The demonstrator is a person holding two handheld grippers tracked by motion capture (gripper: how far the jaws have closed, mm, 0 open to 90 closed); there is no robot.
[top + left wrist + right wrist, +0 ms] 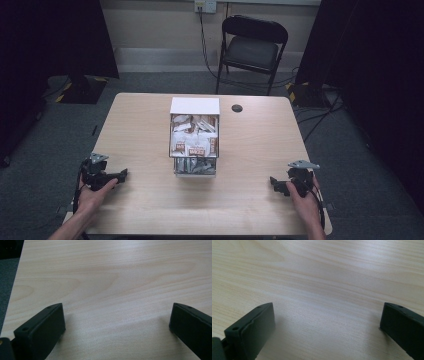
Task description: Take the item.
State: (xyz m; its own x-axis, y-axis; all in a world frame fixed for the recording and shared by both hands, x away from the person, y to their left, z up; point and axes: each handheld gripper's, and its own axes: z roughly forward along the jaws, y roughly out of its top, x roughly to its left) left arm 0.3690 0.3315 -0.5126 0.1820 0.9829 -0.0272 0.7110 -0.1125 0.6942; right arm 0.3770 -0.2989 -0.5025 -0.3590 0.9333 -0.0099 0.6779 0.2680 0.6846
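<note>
I have my left gripper and right gripper resting low at the near corners of the wooden table, both with jaws spread wide and nothing between them. The wire basket of snack packets stands at the table's middle, well apart from both. To start well, I judge I should bring one gripper in squarely, keep it wide until it flanks a single packet, and steady the basket's rim with the other.

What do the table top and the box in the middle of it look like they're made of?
Table: pale wood or wood-look laminate, with grain lines and a soft matte sheen. Box: white top, likely card or plastic; its front part looks like clear plastic or wire, since the packets show through. Too small to settle.
</note>
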